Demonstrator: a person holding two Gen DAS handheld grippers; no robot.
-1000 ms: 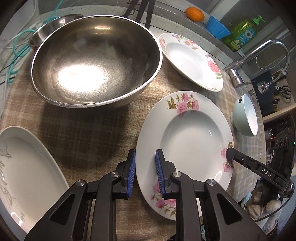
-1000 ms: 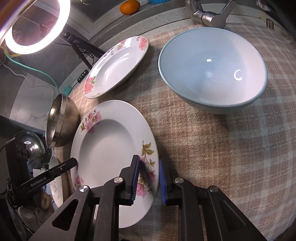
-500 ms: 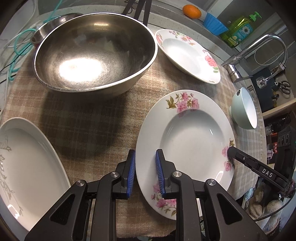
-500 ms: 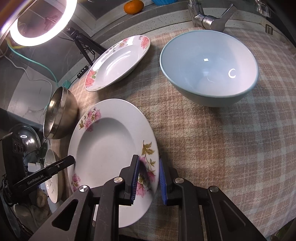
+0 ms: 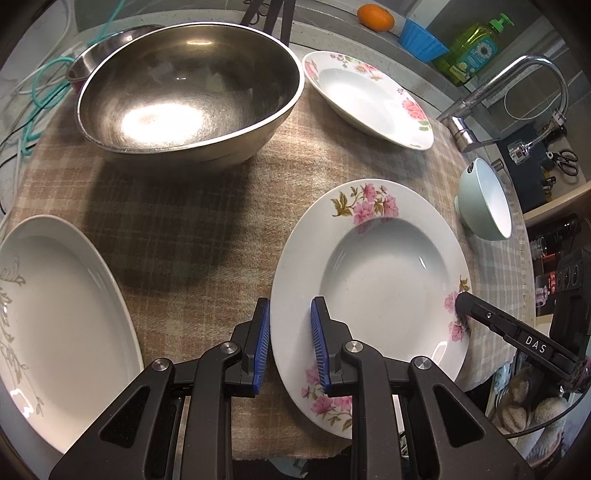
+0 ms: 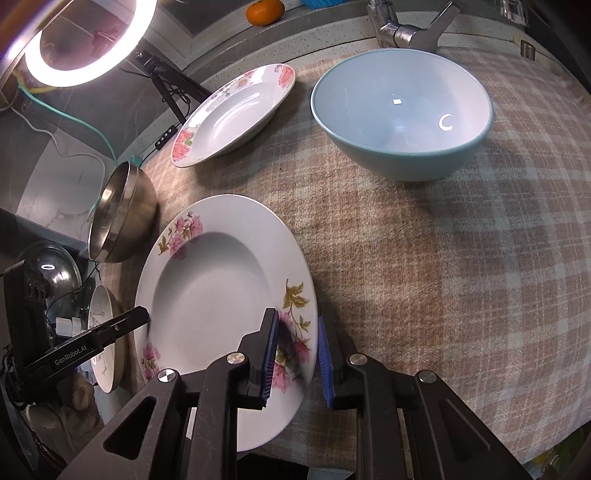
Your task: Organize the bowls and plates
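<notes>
Left gripper (image 5: 290,345): blue-padded fingers (image 5: 261,345) are sitting narrowly apart, straddling the near rim of the floral soup plate (image 5: 373,291); whether the pads are pressing the rim cannot be told. One finger is lying outside the rim over the plaid cloth (image 5: 207,229), the other inside over the plate's white border.

Right gripper (image 6: 295,363): fingers (image 6: 270,358) are likewise standing narrowly apart across the opposite rim of the same plate (image 6: 218,295), one pad over the pink flower print, the other just outside the edge; firm contact cannot be told. In the left view its black finger tip marked "DAS" is showing at the plate's right rim.

Floral soup plate: lying on the plaid cloth that is covering the surface, directly ahead of both pairs of fingers.

Second floral plate (image 5: 365,98): resting far ahead and to the right of the left fingers, well apart from the first.

Large steel bowl (image 5: 188,92): sitting ahead and to the left of the left fingers, tilted, with a smaller steel bowl (image 5: 107,44) showing behind its far rim.

Pale blue bowl (image 6: 402,114): standing upright ahead and to the right of the right fingers, apart from both plates.

White oval plate (image 5: 55,317): lying to the left of the left fingers at the cloth's edge.

Background: orange (image 5: 375,16), green soap bottle (image 5: 471,48), faucet (image 5: 498,96), ring light (image 6: 85,44).
</notes>
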